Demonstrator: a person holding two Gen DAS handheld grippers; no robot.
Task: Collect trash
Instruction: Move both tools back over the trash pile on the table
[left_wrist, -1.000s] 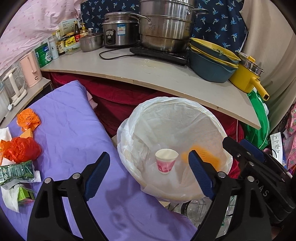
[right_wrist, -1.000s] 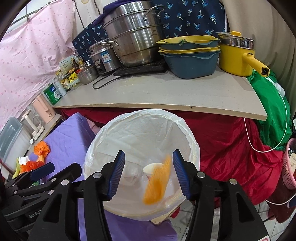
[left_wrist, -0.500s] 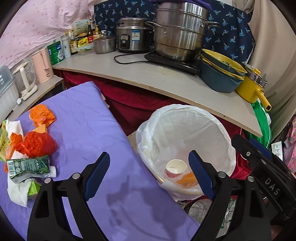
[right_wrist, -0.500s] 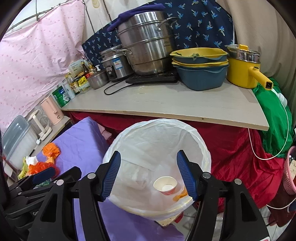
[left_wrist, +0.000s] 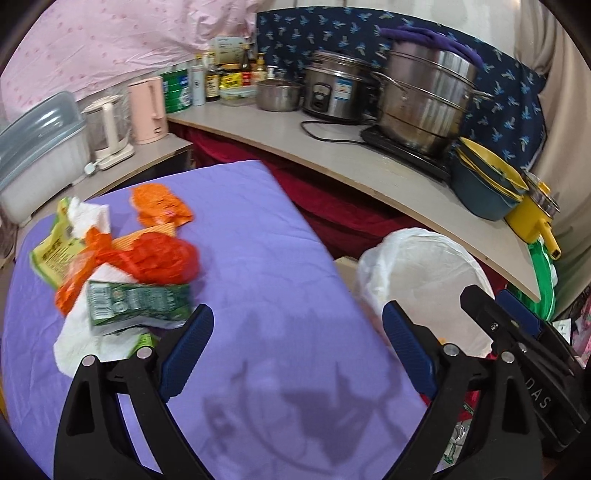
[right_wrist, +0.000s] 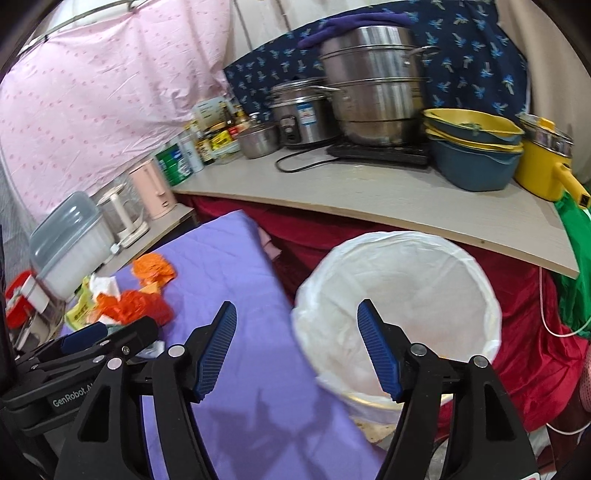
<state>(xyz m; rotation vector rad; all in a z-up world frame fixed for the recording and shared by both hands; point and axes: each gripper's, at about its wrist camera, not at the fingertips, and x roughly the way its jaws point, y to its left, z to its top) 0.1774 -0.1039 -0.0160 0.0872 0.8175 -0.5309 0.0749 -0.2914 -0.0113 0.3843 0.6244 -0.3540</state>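
Item: trash pile on the purple quilted cloth covering the desk (left_wrist: 258, 236). Contents: crumpled red-orange plastic bag (left_wrist: 159, 258), flattened green drink carton (left_wrist: 136, 302), white paper tissues (left_wrist: 88, 343), torn orange snack wrapper (left_wrist: 159, 203), yellow-green printed sachet (left_wrist: 51, 247). All lie heaped at the cloth's left side, touching or overlapping.

Item: white plastic-lined round bin (right_wrist: 399, 295), standing below the cloth's right edge, mouth open.

Item: left tongs (left_wrist: 295, 347). Jaws have just been opening; they stand wide apart with nothing between them, over bare cloth just right of the carton.

Item: right tongs (right_wrist: 295, 350). Jaws have just been opening; apart, empty, straddling the cloth edge and the bin rim.

Step in hand, by judgement: reach back to the pile for another piece.

Handling notes: the carton is nearest the left tongs and stiff enough to pinch across its narrow faces. The bag and tissues are limp; bite deep into a bunched fold, else neighbouring scraps may drag along or slip out short of the bin.
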